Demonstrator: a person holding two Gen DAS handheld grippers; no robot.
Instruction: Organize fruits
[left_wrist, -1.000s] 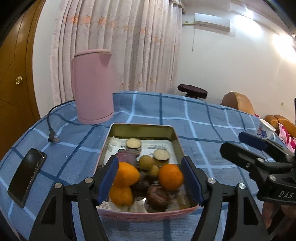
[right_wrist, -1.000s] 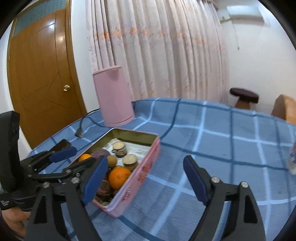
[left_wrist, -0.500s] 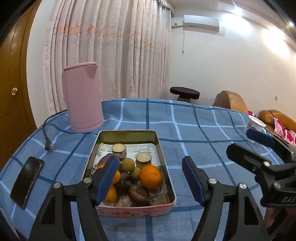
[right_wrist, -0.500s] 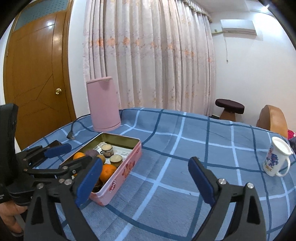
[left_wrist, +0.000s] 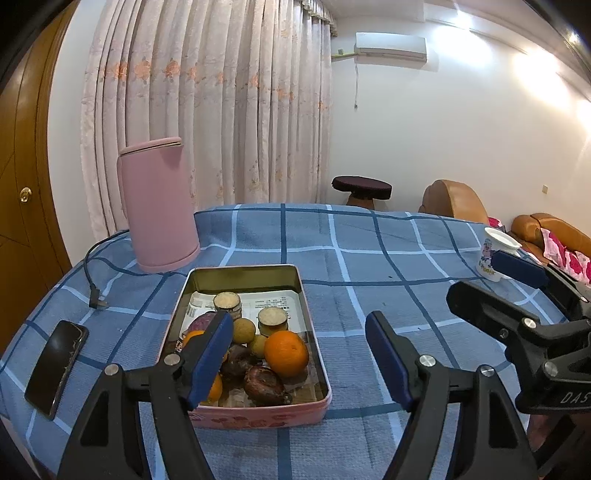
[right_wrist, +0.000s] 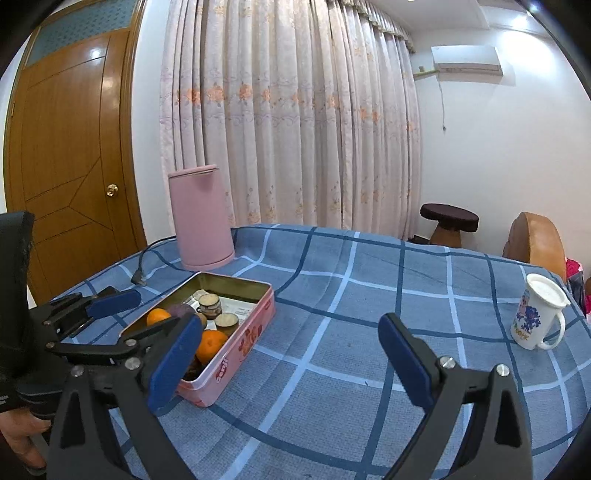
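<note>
The fruits sit heaped at the near end of the pink tin (left_wrist: 258, 415) on the bench (left_wrist: 369, 258): an orange (left_wrist: 286, 352), small tan longans (left_wrist: 243, 330), dark wrinkled passion fruits (left_wrist: 264, 384) and cut rounds (left_wrist: 272, 319), likely gathered there to keep them from rolling. The left gripper (left_wrist: 299, 360) hangs above the tin's near right part, jaws wide and empty. The right gripper (right_wrist: 288, 363) hovers over bare cloth right of the tin, jaws wide, empty. Open room lies right, up to the mug (right_wrist: 537, 314); the kettle (left_wrist: 159, 203) and phone (left_wrist: 55, 369) crowd the left.
</note>
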